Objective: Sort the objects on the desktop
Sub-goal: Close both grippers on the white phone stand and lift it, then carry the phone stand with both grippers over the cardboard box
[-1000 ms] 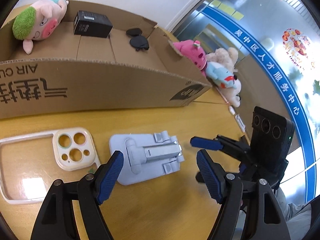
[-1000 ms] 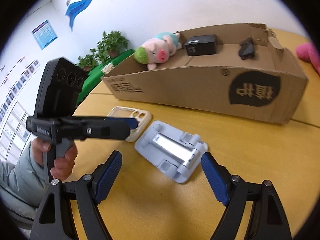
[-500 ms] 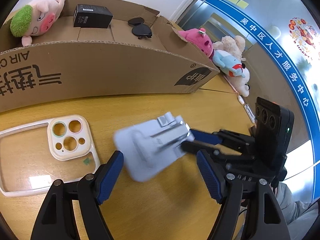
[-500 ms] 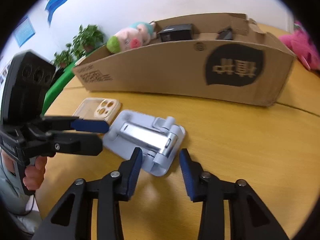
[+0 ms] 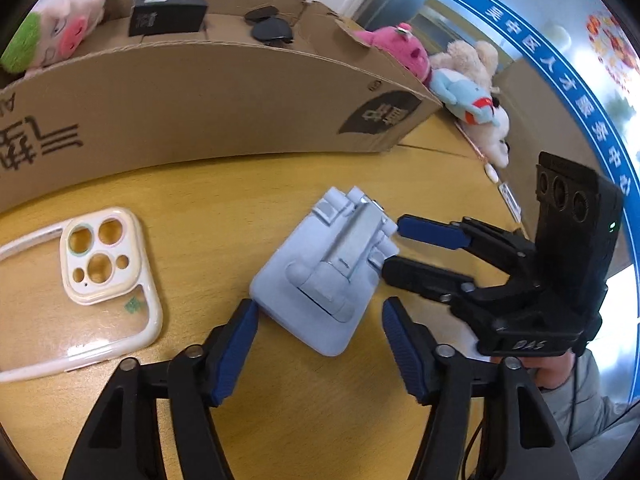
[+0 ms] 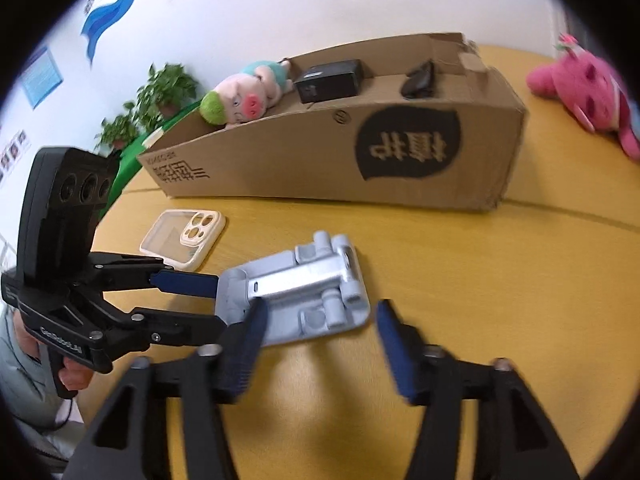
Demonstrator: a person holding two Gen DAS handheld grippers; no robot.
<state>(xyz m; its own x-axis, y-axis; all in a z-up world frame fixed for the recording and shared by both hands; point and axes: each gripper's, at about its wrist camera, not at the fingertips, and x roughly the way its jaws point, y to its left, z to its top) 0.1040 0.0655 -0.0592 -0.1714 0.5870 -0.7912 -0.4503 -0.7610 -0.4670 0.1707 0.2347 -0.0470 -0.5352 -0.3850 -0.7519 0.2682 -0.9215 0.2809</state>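
L tongs (image 5: 316, 344) closing, R tongs (image 6: 318, 344) opening, both angled down

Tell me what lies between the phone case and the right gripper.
The folded phone stand lies flat between the phone case and the right gripper, clearest in the left wrist view.

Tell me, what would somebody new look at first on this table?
Probably the pale blue phone stand lying flat in the middle of the yellow table, with two black grabbers with blue jaws coming at it from opposite ends. Behind it stands a big cardboard box with a pig plush toy lying on top at one end. A cream phone case lies beside the stand.
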